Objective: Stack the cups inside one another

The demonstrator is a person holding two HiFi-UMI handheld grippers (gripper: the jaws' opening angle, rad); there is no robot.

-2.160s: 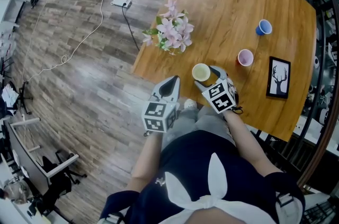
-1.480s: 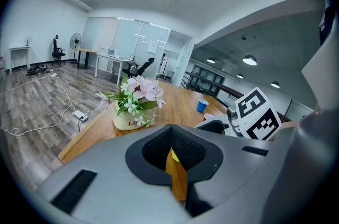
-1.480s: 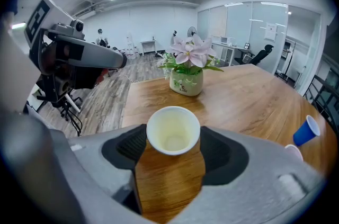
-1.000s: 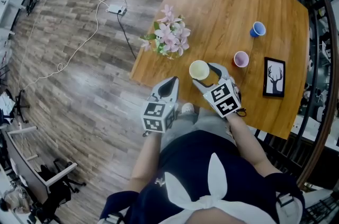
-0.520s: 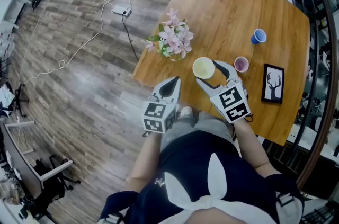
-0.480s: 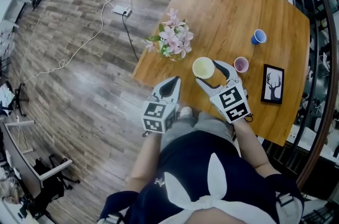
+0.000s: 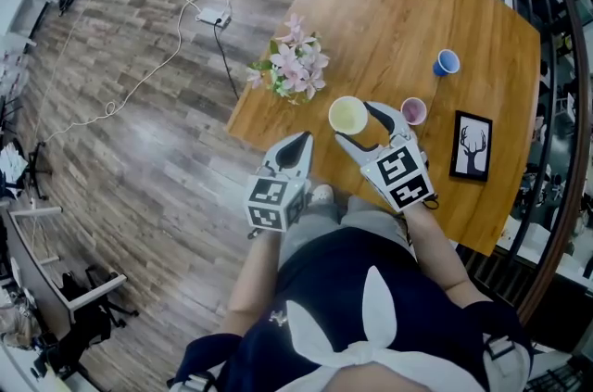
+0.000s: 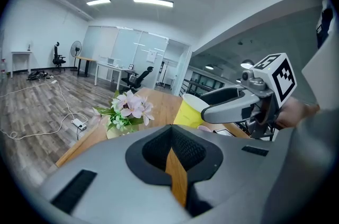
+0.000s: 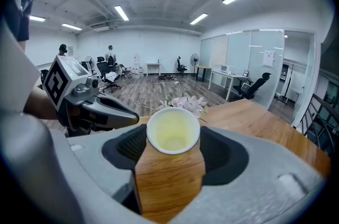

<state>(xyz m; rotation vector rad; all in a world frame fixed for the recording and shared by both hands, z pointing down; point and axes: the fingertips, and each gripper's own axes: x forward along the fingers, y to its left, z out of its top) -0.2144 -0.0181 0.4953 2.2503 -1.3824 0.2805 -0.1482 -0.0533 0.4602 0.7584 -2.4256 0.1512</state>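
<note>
Gripping the yellow cup (image 7: 347, 114) across its sides, the right tongs (image 7: 357, 125) had lifted it off the worktop (image 7: 398, 19) since earlier. The left tongs (image 7: 298, 140) hung alongside, pinched narrow and empty. Three cups: one yellow, held; one pink cup (image 7: 413, 110) just beyond the right tongs; one blue cup (image 7: 447, 62) farther off.

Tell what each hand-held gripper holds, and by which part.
Right hand-held gripper: yellow cup, by its sides below the rim. Left hand-held gripper: nothing.
</note>
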